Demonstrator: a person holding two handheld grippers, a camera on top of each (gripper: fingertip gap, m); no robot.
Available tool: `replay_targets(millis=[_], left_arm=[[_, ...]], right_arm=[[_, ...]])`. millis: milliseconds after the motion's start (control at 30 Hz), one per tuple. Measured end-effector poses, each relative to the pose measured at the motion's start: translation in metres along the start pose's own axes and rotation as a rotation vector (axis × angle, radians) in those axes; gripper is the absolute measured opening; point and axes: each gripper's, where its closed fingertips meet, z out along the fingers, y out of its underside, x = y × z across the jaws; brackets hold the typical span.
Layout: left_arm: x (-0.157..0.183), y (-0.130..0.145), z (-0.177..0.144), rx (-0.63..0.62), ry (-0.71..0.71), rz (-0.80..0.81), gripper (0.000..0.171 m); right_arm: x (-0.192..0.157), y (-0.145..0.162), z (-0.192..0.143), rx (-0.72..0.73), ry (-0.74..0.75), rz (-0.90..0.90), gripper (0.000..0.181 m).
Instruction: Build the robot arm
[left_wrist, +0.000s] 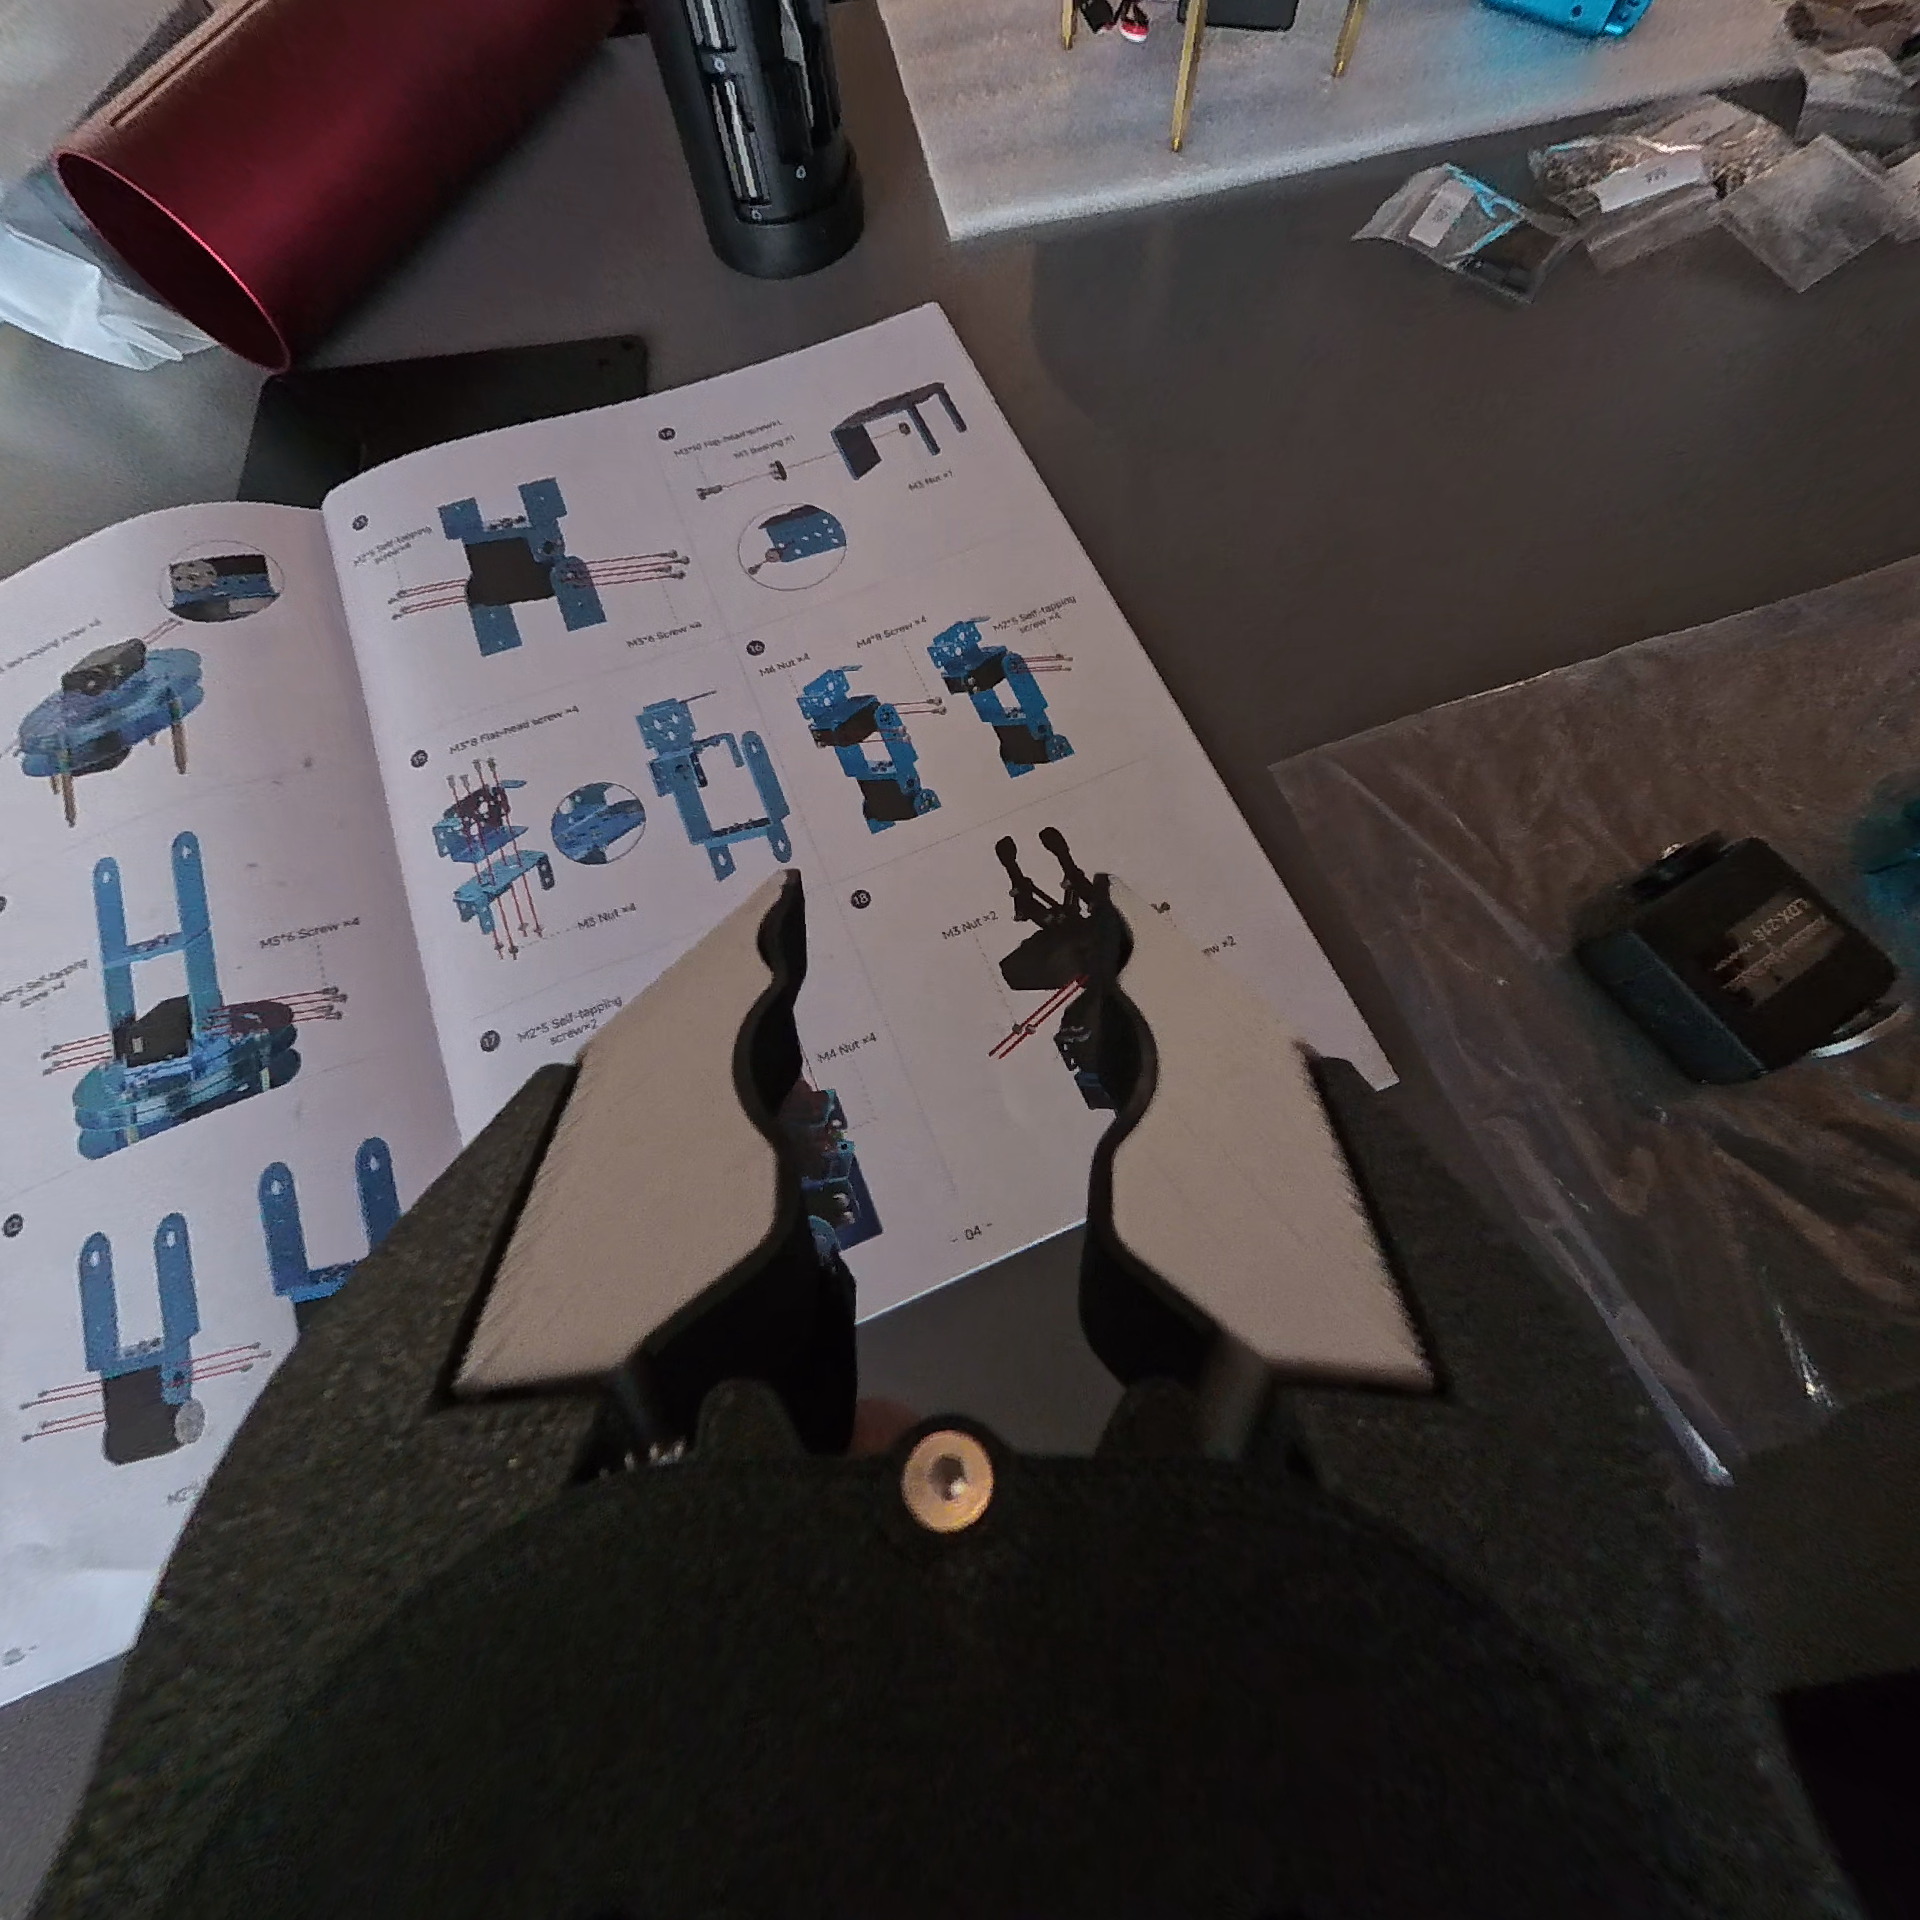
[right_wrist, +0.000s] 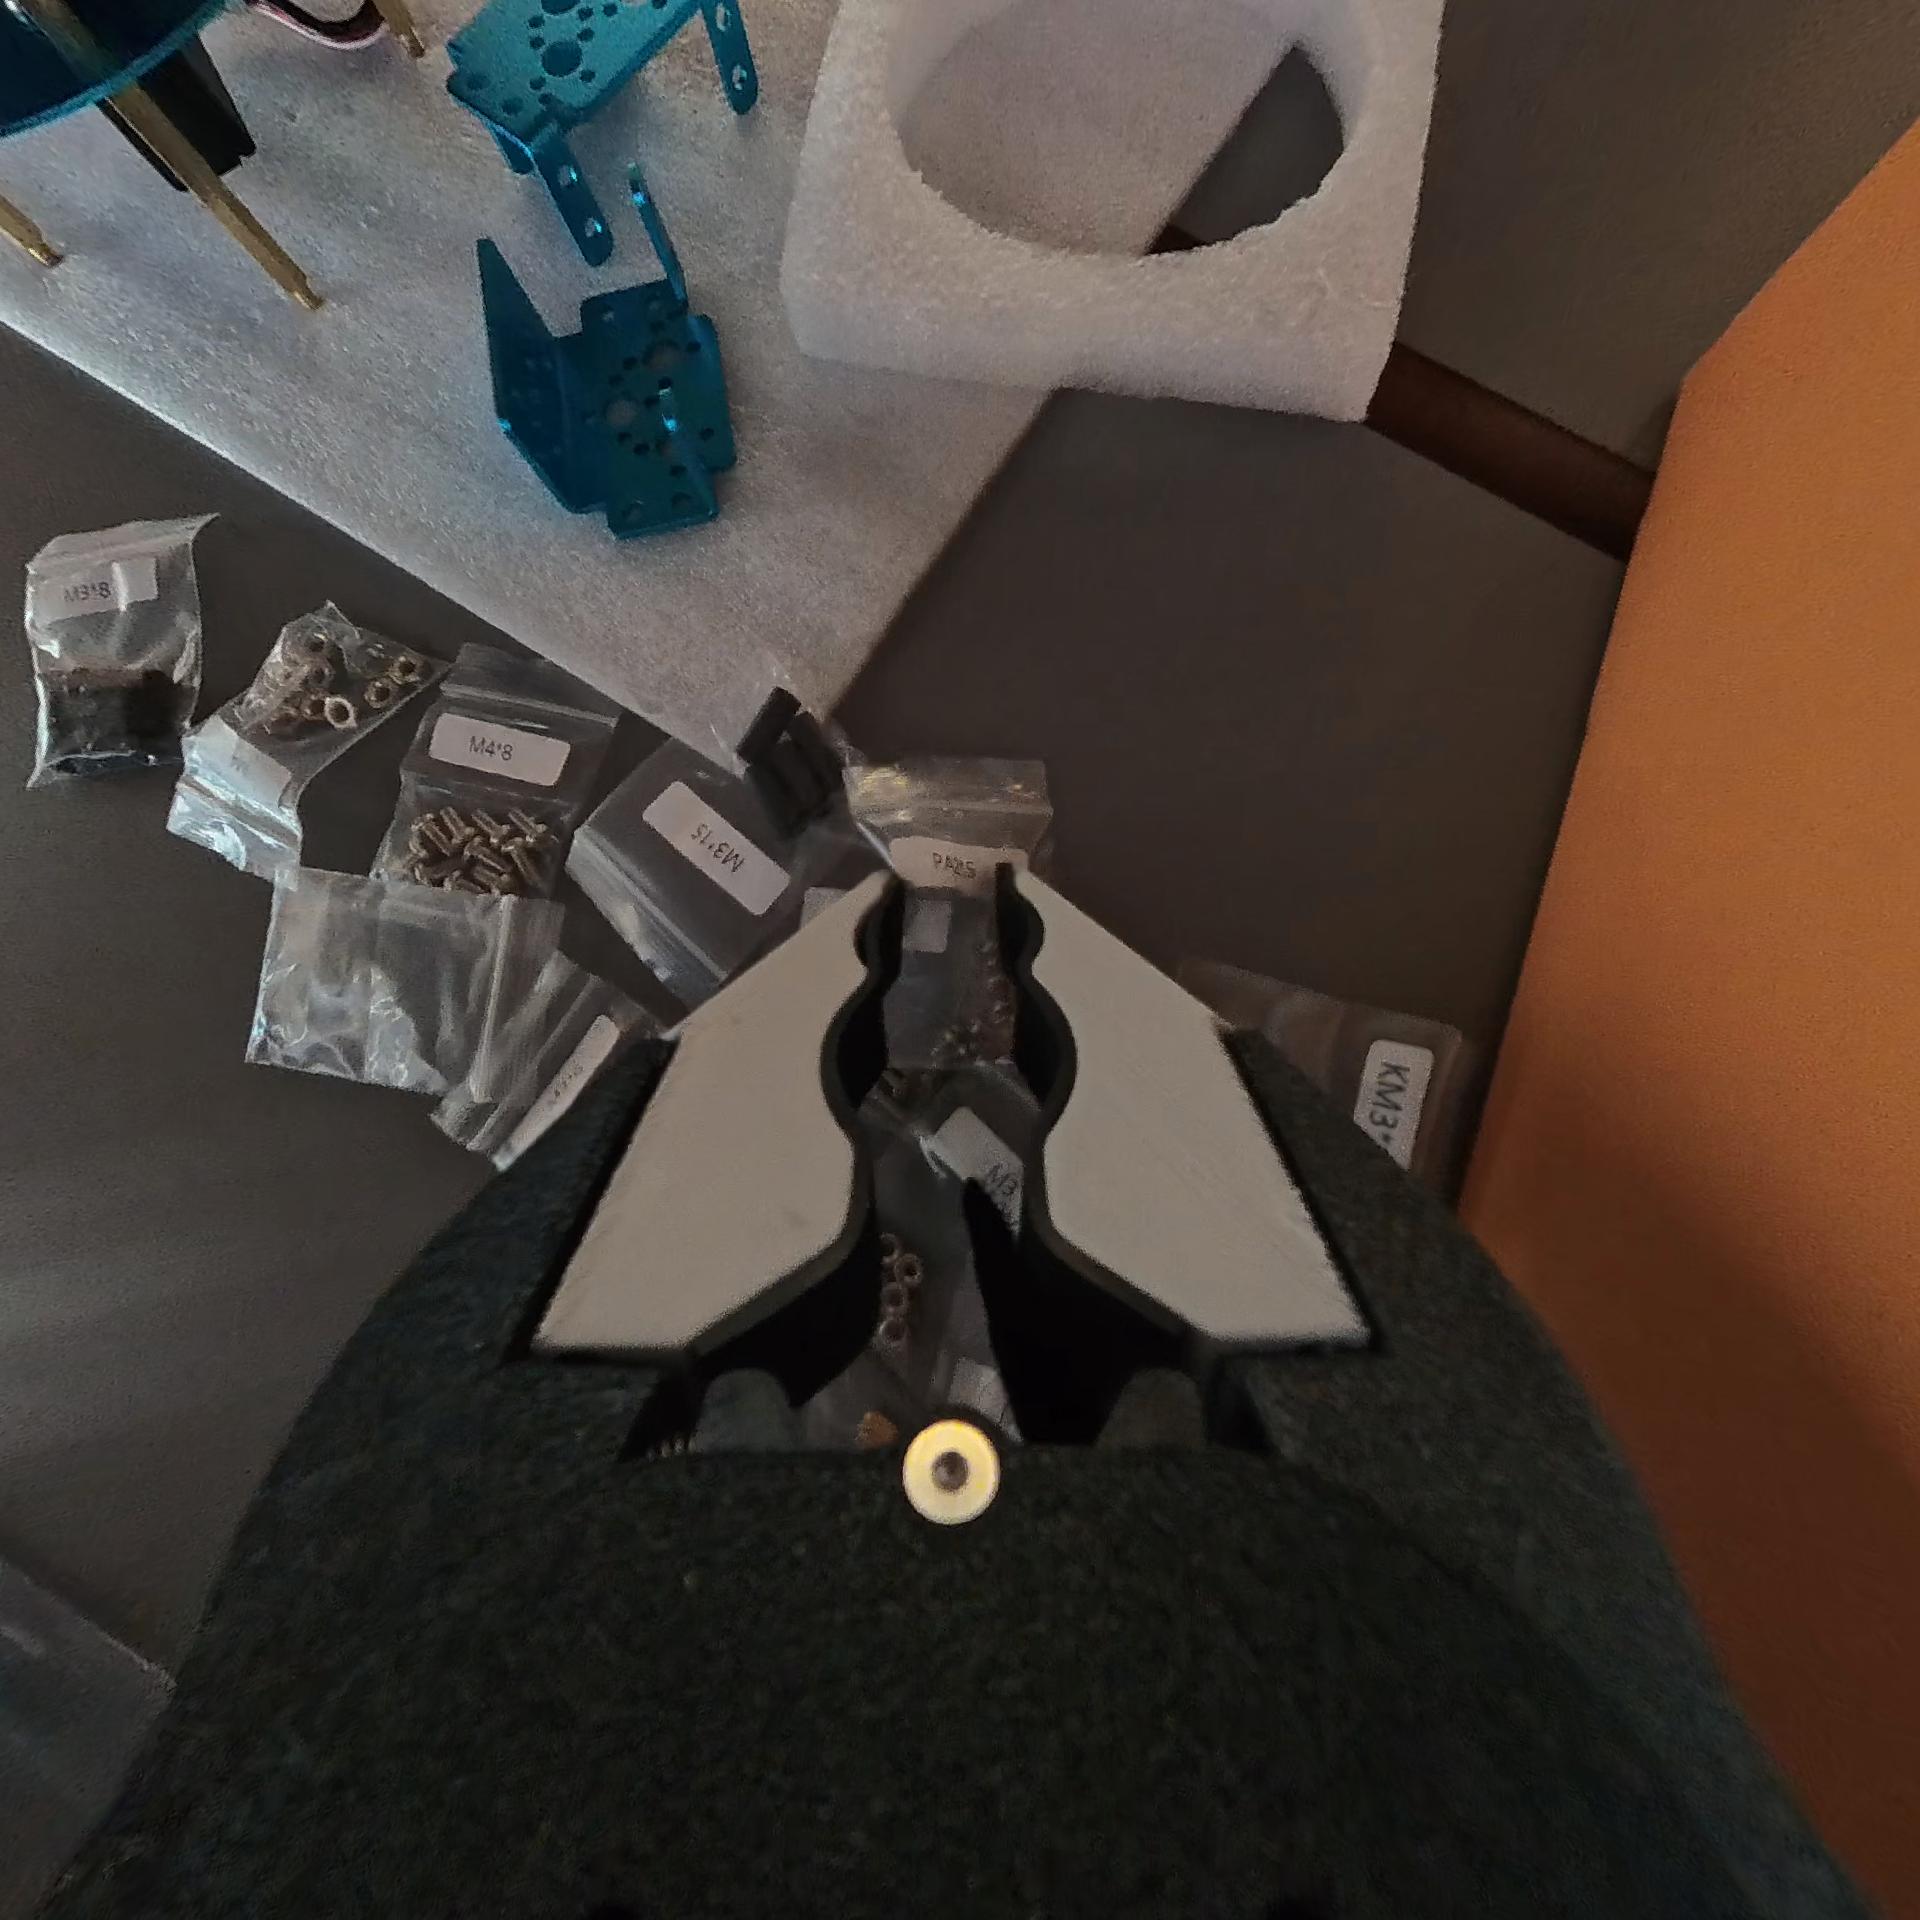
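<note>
My left gripper (left_wrist: 951, 894) gapes empty over the open assembly manual (left_wrist: 644, 790); my right gripper (right_wrist: 943, 881), fingers narrowly apart, hovers over labelled screw bags (right_wrist: 488, 800)

open booklet (left_wrist: 665, 790), red tube (left_wrist: 312, 166), blue brackets (right_wrist: 608, 416), bagged screws (right_wrist: 488, 800) on grey table (left_wrist: 1351, 436).

You're working over a dark grey table (left_wrist: 1351, 436) in dim light — an orange panel (right_wrist: 1766, 935) stands along its right edge.
</note>
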Motion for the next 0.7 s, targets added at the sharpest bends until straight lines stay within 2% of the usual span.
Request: replay_targets(millis=[200, 333, 400, 533, 633, 700], left_arm=[[0.011, -0.018, 0.005, 0.035, 0.046, 0.011, 0.054], [0.049, -0.057, 0.008, 0.125, 0.173, 0.02, 0.054], [0.078, -0.08, 0.009, 0.19, 0.293, -0.001, 0.054], [0.135, -0.124, 0.01, 0.317, 0.58, -0.086, 0.054], [0.165, -0.149, 0.011, 0.391, 0.767, -0.159, 0.054], [0.176, -0.159, 0.015, 0.422, 0.837, -0.193, 0.054]], right_arm=[[-0.002, -0.005, -0.022, 0.082, 0.05, -0.006, 0.004], [-0.047, -0.026, -0.06, 0.292, -0.013, -0.09, 0.004], [-0.085, -0.034, -0.081, 0.407, -0.123, -0.081, 0.003], [-0.171, -0.048, -0.13, 0.611, -0.51, 0.025, 0.003], [-0.215, -0.049, -0.149, 0.637, -0.745, 0.095, 0.003], [-0.238, -0.047, -0.16, 0.626, -0.916, 0.141, 0.003]])
